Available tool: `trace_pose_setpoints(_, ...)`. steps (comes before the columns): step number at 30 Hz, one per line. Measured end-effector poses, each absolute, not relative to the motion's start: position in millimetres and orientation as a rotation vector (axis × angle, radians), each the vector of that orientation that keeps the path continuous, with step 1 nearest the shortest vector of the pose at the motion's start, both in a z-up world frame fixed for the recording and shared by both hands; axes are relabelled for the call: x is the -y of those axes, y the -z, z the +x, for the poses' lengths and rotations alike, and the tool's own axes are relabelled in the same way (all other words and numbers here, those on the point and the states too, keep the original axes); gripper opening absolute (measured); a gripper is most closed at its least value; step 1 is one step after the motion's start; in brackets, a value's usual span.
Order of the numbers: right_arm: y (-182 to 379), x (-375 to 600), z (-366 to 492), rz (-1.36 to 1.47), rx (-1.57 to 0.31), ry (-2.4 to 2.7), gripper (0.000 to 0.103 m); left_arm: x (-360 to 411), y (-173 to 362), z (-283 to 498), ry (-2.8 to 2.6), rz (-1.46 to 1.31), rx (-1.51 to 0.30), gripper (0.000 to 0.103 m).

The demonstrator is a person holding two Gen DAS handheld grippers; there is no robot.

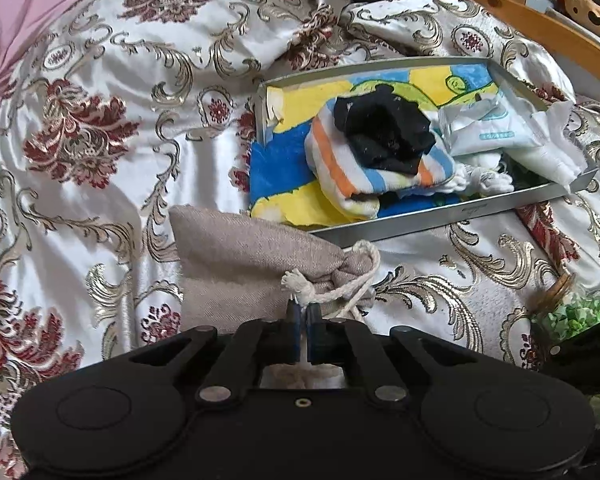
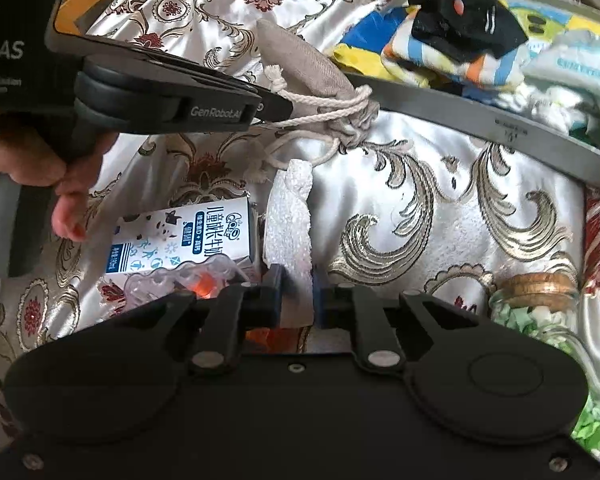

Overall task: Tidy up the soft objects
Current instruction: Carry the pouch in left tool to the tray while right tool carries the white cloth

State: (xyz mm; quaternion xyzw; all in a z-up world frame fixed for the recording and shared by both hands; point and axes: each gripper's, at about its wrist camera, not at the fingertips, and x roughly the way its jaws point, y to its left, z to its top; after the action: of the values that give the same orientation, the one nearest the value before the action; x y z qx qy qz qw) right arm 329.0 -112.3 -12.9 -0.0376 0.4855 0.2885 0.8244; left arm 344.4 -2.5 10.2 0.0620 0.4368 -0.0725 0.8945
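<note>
Left gripper [image 1: 302, 314]: pinched fully together on the white drawstring cord [image 1: 336, 288] of the grey linen pouch [image 1: 240, 256].
Right gripper [image 2: 296, 292]: clamped on a strip of white foam sheet [image 2: 290, 216]; strip upright between the pads.
Left hand [image 2: 40, 160]: wrapped around the left gripper's handle, seen in the right wrist view.
Beside the foam: milk carton [image 2: 188, 236], clear plastic piece with orange centre [image 2: 188, 284].
Right foreground: corked glass jar [image 2: 536, 300] with green and white paper bits.
Pouch location: on the patterned satin bedspread [image 1: 100, 120], just in front of the grey tray [image 1: 440, 220].
Tray contents: cartoon towel [image 1: 276, 168], striped cloth [image 1: 340, 168], black sock [image 1: 384, 132] on top, tissue pack [image 1: 488, 124].
</note>
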Motion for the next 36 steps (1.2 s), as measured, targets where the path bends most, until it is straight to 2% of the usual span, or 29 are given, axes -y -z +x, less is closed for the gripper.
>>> trace_pose_setpoints(5,0,110,316,-0.131,-0.979,-0.573,0.005,0,-28,338,0.122,0.111,-0.852,0.001)
trace_pose_setpoints(25,-72,167,303,-0.112,-0.860,-0.394,0.005,23,-117,327,0.112,0.107,-0.679,0.001)
trace_pose_setpoints(36,-118,214,311,-0.052,-0.782,-0.327,0.005,49,-203,335,0.107,0.022,-0.571,0.001)
